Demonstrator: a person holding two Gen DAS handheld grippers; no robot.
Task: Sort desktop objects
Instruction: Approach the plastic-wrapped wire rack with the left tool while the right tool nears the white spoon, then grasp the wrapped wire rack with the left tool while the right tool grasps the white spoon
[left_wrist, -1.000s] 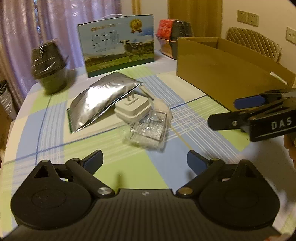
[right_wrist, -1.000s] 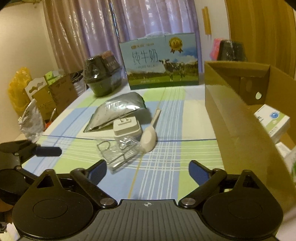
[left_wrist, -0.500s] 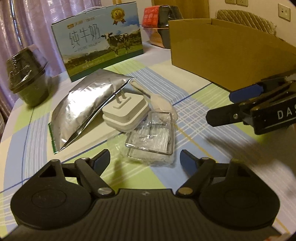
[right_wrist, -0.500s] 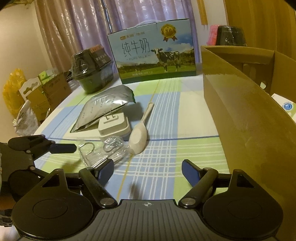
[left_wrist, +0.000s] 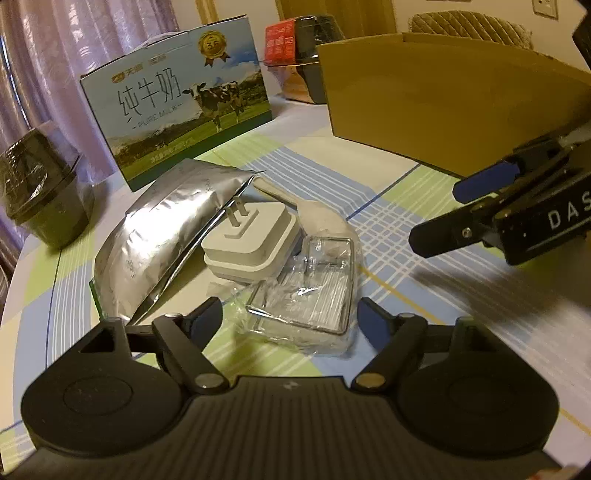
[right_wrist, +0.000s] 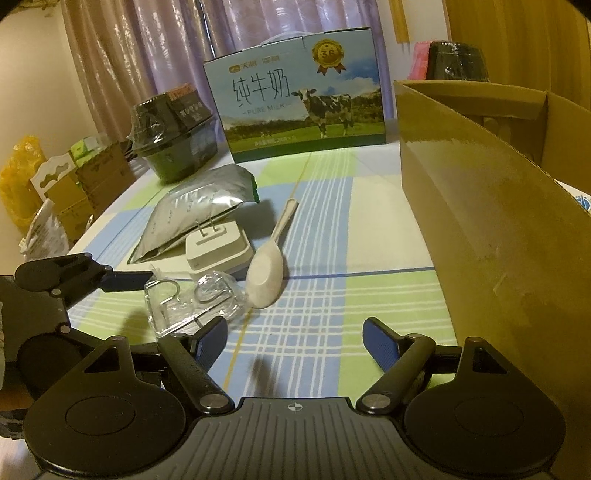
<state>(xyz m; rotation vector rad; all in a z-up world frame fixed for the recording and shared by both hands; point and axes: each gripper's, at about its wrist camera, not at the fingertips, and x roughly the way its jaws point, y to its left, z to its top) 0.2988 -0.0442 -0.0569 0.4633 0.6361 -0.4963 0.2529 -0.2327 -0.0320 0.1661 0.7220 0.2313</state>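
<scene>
Between the wide-open, empty left hand-held gripper (left_wrist: 290, 317) fingers, a clear packet (left_wrist: 306, 295), white plug (left_wrist: 251, 243) and spoon (left_wrist: 321, 219) just behind.

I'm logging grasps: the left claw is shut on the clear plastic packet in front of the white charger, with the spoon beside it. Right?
Not quite. The left claw is open, its fingers either side of the clear plastic packet but not closed on it, as the left wrist view shows. The rest holds: the packet lies in front of the white charger, with the spoon beside it.
</scene>
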